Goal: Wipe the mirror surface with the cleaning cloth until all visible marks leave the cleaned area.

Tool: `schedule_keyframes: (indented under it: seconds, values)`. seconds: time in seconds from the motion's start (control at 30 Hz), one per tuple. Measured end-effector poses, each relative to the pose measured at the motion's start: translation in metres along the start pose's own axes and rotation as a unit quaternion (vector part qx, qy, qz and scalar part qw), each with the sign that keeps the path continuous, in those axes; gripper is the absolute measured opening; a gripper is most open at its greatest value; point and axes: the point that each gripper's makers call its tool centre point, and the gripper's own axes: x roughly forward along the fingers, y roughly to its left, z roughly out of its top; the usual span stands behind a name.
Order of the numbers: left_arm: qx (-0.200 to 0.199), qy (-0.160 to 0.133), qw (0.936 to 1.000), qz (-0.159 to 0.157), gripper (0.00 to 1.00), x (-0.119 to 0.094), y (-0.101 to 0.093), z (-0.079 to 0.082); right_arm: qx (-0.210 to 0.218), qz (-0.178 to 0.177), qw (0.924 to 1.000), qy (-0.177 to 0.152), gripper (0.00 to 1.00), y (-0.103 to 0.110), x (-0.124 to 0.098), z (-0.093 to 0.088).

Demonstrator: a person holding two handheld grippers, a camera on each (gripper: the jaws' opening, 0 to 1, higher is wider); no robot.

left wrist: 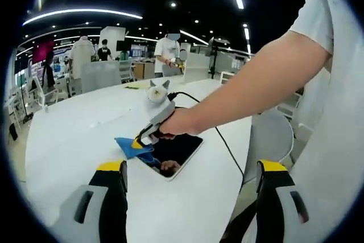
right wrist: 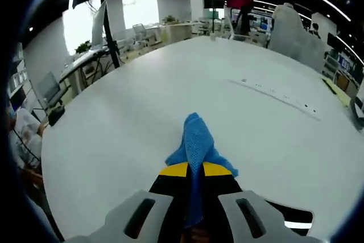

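Mirror flat on white worktop; blue cloth at its near-left edge, pinched tight in right tool. Left tool hangs back from mirror, jaws wide, empty. Wiping step underway; next likely sweep cloth across glass.

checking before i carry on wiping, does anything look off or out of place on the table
Nothing stands out. The mirror lies flat on the white table, unbroken, and the right tool holds the blue cloth at the mirror's edge. No spills show.
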Motion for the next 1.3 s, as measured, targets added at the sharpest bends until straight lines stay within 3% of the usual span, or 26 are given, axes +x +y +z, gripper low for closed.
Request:
schedule_keyframes:
  seconds: [0.2, 0.33, 0.43, 1.3]
  values:
    - [-0.003, -0.001, 1.0000, -0.002, 0.94, -0.001, 0.002, -0.002, -0.010, 0.002, 0.9998, 0.018, 0.02, 0.005, 0.005, -0.012]
    - [-0.003, 0.003, 1.0000, -0.002, 0.94, -0.002, 0.002, -0.007, -0.003, -0.001, 0.9999, 0.012, 0.02, 0.005, 0.005, -0.011]
    - [-0.006, 0.003, 1.0000, -0.003, 0.94, -0.002, 0.003, -0.008, -0.035, -0.002, 0.9993, 0.014, 0.02, 0.005, 0.006, -0.012]
    - [-0.002, -0.004, 1.0000, 0.001, 0.93, 0.002, 0.006, 0.000, -0.032, -0.006, 0.9994, 0.011, 0.02, 0.004, 0.003, -0.016]
